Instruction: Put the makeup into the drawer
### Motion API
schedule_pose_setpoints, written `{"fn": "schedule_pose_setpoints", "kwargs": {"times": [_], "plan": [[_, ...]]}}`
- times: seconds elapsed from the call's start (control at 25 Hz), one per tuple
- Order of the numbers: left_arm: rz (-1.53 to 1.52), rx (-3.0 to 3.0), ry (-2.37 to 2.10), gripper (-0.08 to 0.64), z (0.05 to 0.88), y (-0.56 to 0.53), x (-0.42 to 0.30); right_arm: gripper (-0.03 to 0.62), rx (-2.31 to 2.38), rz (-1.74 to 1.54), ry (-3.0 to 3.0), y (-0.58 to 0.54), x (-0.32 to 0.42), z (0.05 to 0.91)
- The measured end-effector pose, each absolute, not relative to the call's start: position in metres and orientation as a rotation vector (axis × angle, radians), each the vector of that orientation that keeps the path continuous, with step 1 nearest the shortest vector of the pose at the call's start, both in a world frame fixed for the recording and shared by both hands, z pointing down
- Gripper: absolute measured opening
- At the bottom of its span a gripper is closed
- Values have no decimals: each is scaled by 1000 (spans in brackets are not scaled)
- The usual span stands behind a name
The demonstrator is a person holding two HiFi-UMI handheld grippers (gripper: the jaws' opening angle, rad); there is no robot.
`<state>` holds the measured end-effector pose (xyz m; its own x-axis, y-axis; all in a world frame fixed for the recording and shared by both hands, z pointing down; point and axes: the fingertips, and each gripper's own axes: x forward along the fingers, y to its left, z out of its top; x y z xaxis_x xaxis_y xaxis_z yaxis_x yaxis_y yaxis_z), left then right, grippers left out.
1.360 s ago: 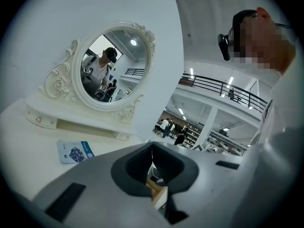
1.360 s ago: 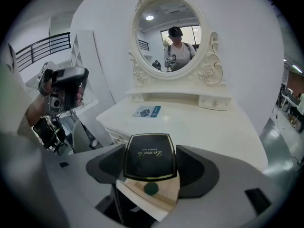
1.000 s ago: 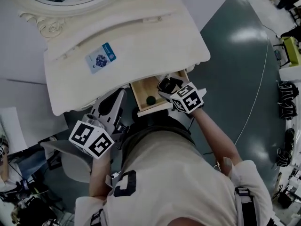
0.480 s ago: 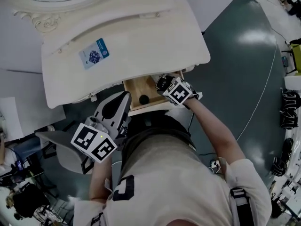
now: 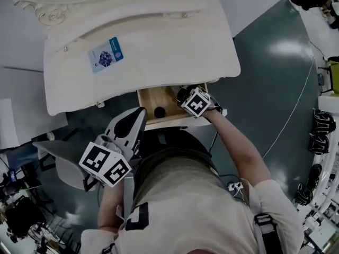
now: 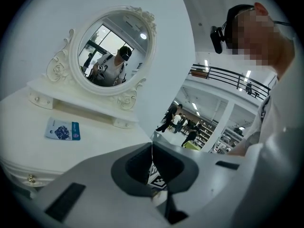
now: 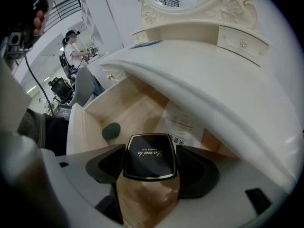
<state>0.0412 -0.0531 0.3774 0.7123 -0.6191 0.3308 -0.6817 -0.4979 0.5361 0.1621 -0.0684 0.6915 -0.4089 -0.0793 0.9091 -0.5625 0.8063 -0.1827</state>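
- Head view: a cream dressing table [image 5: 159, 52] seen from above, with a wooden drawer [image 5: 145, 97] pulled out under its front edge. The right tongs [image 5: 185, 96] reach into the drawer's right end. A round dark object [image 5: 159, 111] lies inside the drawer. The left tongs [image 5: 139, 112] hover near the drawer's front left corner. A blue and white sachet [image 5: 106, 55] lies on the table top.
- Left gripper view: the left tongs [image 6: 152, 148] are closed and empty, their tips meeting. Beyond them are the sachet [image 6: 62, 129] and an oval mirror [image 6: 110, 56].
- Right gripper view: the right tongs [image 7: 150, 163] grip a black, gold-rimmed compact [image 7: 150, 158] above the drawer [image 7: 90, 122] floor. The round dark object [image 7: 111, 131] and a paper leaflet [image 7: 180, 122] lie inside.
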Motion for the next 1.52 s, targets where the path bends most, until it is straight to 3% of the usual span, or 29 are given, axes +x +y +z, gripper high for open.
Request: {"fn": "schedule_pose_setpoints", "kwargs": {"times": [0.96, 1.52], "plan": [[137, 2223, -972, 38, 391, -59, 21, 341, 385, 420, -1709, -56, 168, 731], [117, 2264, -945, 38, 380, -63, 17, 341, 664, 493, -1933, -64, 178, 672]]}}
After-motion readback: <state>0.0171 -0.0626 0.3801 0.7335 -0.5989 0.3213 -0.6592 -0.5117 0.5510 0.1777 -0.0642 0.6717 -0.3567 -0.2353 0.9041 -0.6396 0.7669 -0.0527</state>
